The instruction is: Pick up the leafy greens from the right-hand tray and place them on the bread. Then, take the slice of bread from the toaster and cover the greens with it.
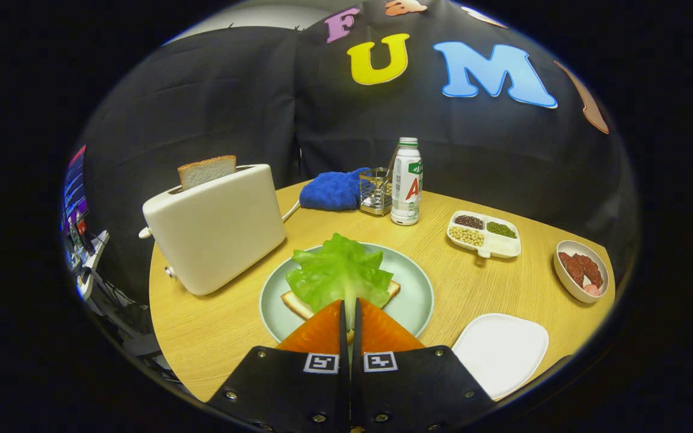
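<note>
Gripper (349,307): fingers nearly closed, a thin gap between them, pinching the near edge of the leafy greens (339,273). The greens lie just ahead of the fingertips on a bread slice (298,304) on the pale green plate (412,294). Second slice (207,171) stands upright in the toaster (217,225), beyond and left. White tray (500,352) sits right of the fingers.

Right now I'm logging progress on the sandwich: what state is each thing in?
gripper: shut on the leafy greens
leafy greens: lying on the bread
bread: flat on the plate
toaster: slice of bread standing up in its slot
bottle: upright, capped
white tray: bare
</note>
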Action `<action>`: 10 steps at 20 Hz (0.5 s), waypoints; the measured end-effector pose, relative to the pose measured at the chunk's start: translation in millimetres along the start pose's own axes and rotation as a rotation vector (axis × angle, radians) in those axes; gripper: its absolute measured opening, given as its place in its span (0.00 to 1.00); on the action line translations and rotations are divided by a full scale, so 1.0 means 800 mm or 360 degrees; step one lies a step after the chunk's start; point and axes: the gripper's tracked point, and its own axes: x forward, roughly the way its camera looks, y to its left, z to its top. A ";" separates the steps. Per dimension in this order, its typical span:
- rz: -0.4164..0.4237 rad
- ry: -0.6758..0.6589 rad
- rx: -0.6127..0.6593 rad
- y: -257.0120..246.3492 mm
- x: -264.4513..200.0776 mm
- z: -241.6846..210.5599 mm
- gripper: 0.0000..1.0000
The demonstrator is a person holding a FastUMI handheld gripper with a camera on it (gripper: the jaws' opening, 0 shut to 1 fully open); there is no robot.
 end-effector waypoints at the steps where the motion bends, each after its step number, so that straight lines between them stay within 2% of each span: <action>1: -0.0010 0.0018 -0.0014 -0.001 0.001 -0.003 0.01; 6: -0.0080 0.0080 -0.0037 -0.008 0.002 -0.017 0.10; 7: -0.0110 0.0092 -0.0045 -0.013 0.001 -0.017 0.17; 8: -0.0115 0.0095 -0.0038 -0.013 0.001 -0.019 0.18; 9: -0.0126 0.0096 -0.0035 -0.013 0.000 -0.019 0.25; 10: -0.0138 0.0093 -0.0040 -0.016 0.001 -0.020 0.27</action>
